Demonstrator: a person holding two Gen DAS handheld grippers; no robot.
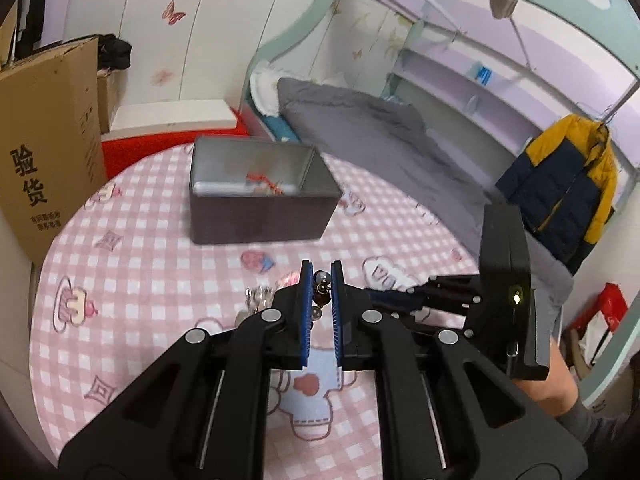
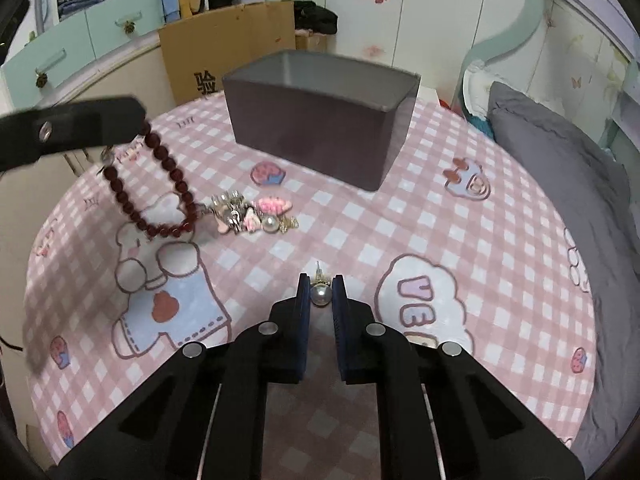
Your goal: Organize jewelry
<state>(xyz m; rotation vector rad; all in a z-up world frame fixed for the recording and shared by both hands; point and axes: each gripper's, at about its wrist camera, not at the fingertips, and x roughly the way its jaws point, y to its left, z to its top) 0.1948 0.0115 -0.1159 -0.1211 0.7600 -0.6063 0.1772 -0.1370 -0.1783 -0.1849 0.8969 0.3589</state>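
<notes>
The left gripper (image 1: 321, 276) pinches a dark red bead bracelet (image 2: 160, 184); the right gripper (image 2: 321, 286) clamps a pearl earring (image 2: 321, 294).

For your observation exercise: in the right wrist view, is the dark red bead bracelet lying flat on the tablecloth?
No: the bead bracelet hangs from the left gripper.
</notes>
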